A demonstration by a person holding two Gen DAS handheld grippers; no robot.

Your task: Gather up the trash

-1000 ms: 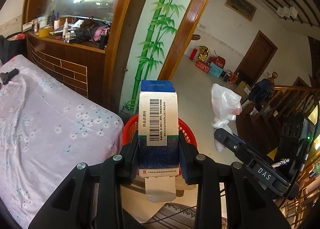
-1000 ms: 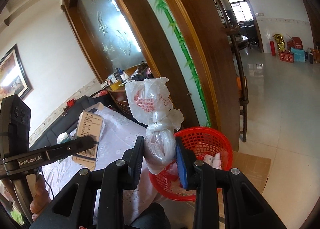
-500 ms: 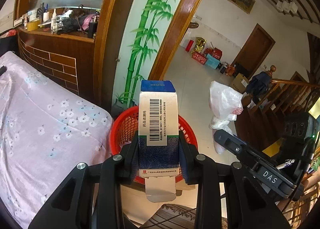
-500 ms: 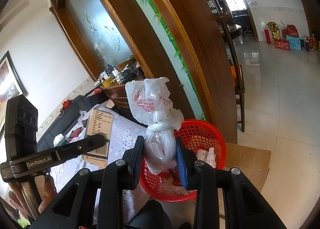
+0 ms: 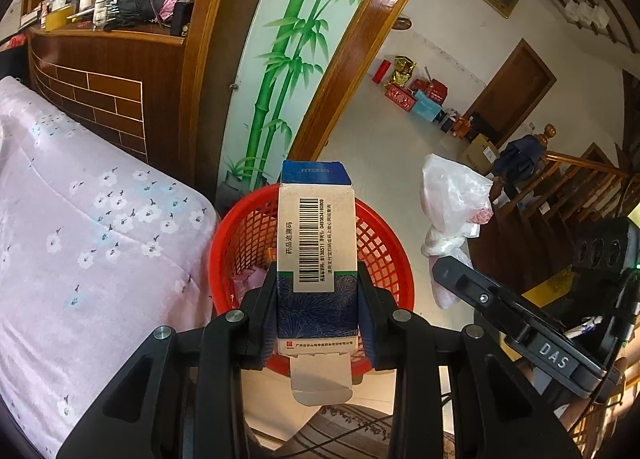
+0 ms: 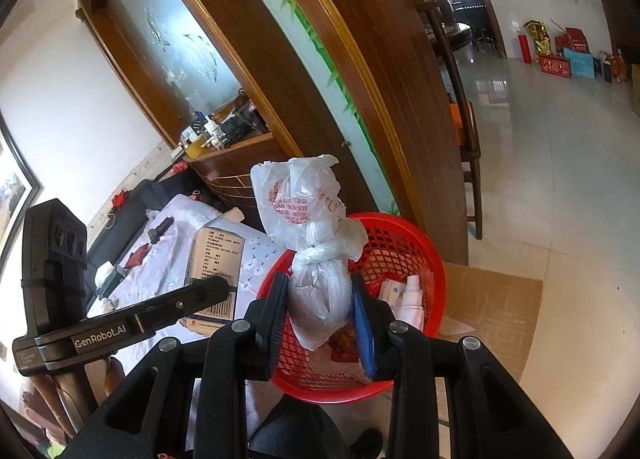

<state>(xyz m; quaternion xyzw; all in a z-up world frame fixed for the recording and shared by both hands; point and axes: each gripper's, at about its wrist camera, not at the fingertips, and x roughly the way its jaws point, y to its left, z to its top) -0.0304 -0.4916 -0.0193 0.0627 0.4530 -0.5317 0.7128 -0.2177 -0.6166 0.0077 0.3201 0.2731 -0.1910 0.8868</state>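
— Cardboard, is it, in the left gripper (image 5: pixel 318 295)?
— Yes — a box (image 5: pixel 317 255) clenched upright between its pads, at frame centre over the red basket (image 5: pixel 384 255).
— And the right gripper (image 6: pixel 322 309)?
— Clamped on a knotted plastic bag (image 6: pixel 312 251), centre frame, in front of the same basket (image 6: pixel 404 255), which sits on flat cardboard (image 6: pixel 492 307) at lower right.

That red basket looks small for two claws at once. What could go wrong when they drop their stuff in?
The left claw grips a tall medicine box, the right claw a knotted plastic bag, both crowding the red basket.
1. The claws might bump each other.
2. The box could catch the rim and tumble out.
3. The light basket might tip.
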